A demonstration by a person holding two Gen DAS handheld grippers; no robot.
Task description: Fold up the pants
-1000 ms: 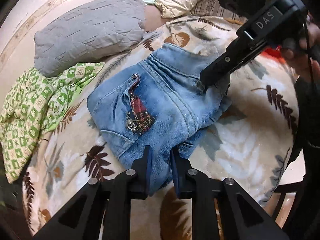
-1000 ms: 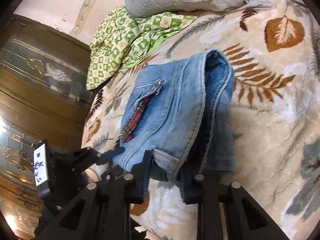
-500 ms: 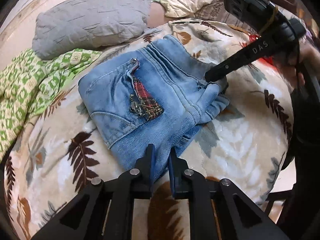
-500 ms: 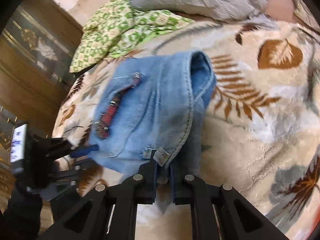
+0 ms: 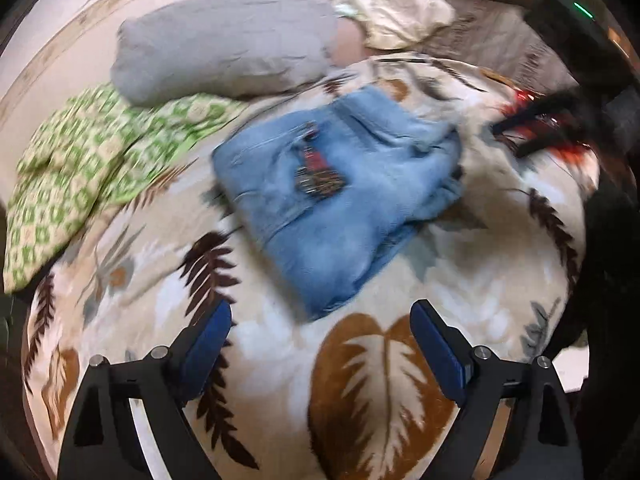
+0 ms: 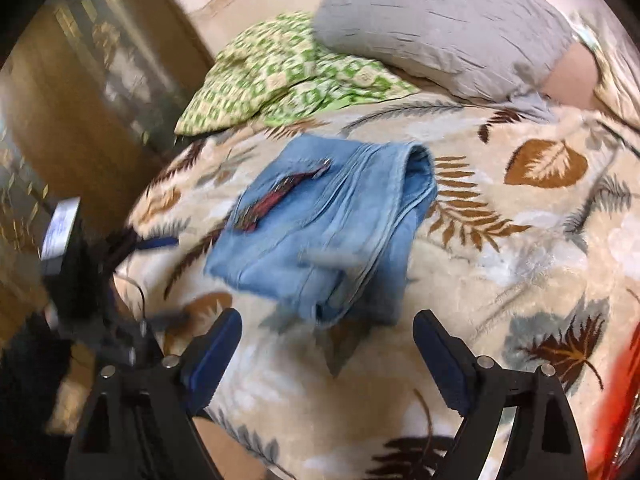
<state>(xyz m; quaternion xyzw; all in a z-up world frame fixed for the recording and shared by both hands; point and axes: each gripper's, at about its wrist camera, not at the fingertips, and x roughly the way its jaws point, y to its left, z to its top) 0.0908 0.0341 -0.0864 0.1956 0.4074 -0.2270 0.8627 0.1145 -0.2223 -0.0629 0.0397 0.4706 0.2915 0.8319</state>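
The blue denim pants lie folded in a compact bundle on the leaf-print blanket, with a red plaid patch and metal pins on top. They also show in the right wrist view. My left gripper is open and empty, held back from the near edge of the pants. My right gripper is open and empty, just short of the bundle's near corner. The right gripper appears blurred at the right in the left wrist view; the left gripper is a dark blur at the left in the right wrist view.
A grey pillow and a green patterned cloth lie beyond the pants. A cream cloth sits at the far side. A wooden cabinet with glass stands beside the bed. Something red is at the right edge.
Both grippers opened and let go of the pants, then pulled back from them. The folded pants now lie free on the blanket.
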